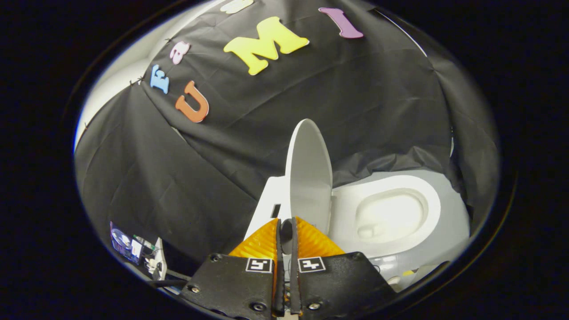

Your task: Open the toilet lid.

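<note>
Toilet lid is up, roughly vertical, seen edge-on. It stands at the hinge side of the toilet seat, between the seat and the white tank block behind it. The seat ring and bowl opening are fully exposed.

The gripper has its fingers nearly pressed together, with only a thin slot left between them. The lid's lower edge sits right at that slot, just ahead of the tips. It looks like a pinch on the lid rim, but the contact itself is hidden behind the finger pads, so whether both fingers actually press on it cannot be told.

Key relation: the lid's long axis runs straight up and away from the fingertips, in line with the finger slot. The seat lies off to one side of the lid and the tank to the other.

Judgement: the task is essentially done, since the lid is past the balance point or close to it. What remains is likely a release and a pull back along the slot axis. The risk is dragging the lid forward onto the seat if the fingers catch the rim on the way out.

There is some electronics clutter low against the booth wall, well apart from the toilet.
</note>
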The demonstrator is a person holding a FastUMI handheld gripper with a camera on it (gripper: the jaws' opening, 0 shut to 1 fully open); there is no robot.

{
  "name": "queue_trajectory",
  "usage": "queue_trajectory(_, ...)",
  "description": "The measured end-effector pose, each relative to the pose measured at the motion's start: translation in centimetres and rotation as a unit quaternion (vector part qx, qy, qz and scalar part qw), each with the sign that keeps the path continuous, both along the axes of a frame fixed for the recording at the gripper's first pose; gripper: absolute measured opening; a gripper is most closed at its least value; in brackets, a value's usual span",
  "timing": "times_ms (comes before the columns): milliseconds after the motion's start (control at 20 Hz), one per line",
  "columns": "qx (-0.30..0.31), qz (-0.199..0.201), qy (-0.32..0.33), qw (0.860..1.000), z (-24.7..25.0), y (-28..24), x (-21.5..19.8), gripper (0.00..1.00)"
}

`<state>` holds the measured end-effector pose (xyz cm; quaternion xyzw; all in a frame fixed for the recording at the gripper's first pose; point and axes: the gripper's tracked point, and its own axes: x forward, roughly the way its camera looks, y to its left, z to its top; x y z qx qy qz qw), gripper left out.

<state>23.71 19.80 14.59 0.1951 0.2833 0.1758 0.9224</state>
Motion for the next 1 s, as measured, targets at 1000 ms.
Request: queue_trajectory(1000,-0.059,0.053,-0.017,0.997,-0.8,10.0,0.6,0.08)
